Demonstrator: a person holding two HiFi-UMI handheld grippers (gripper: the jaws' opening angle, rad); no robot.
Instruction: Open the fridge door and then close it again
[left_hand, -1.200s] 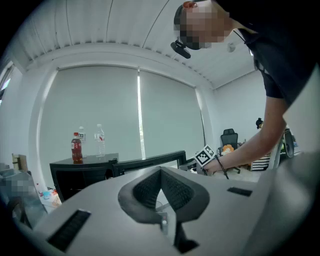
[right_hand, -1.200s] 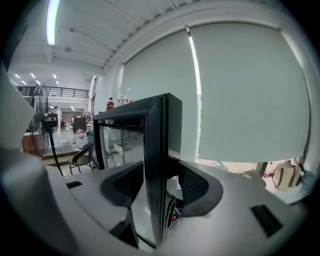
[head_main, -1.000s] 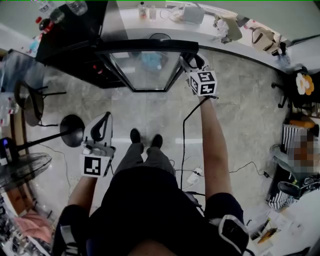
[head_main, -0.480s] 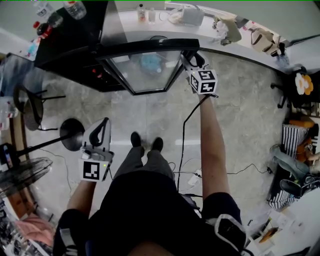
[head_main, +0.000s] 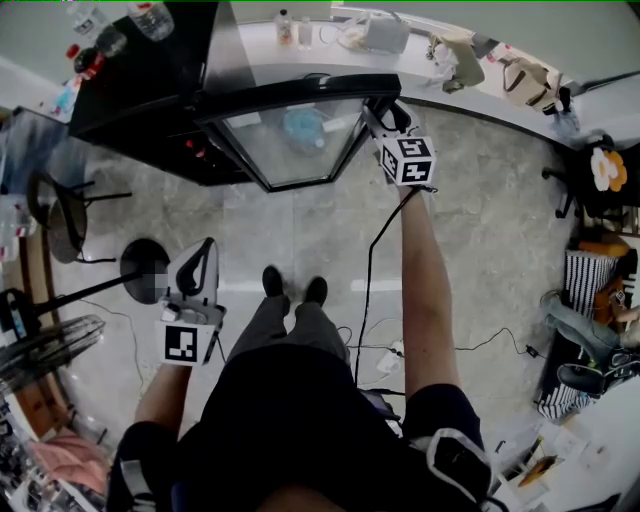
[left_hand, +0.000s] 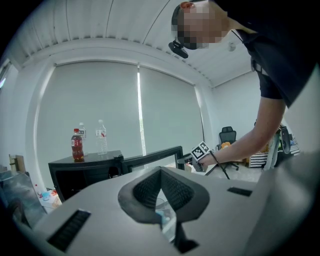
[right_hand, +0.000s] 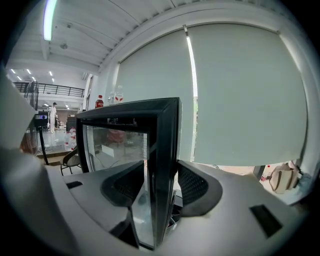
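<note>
At the fridge front: black-framed glass door (head_main: 290, 140) of the black fridge (head_main: 150, 70) stands swung open.
Right hand-held gripper (head_main: 386, 118): jaws partly apart, clamped on the door's free edge.
Left hand-held gripper (left_hand: 161, 174): closed, empty, well away from the fridge.
Progress: opening looks done; closing remains.
Change: door swing and grip look much as they did a second ago.

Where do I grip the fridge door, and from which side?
Grip the fridge door by the frame at its free vertical edge, coming edge-on with a jaw on each face, as the right gripper does: that edge is thin, upright and farthest from the hinge.
</note>
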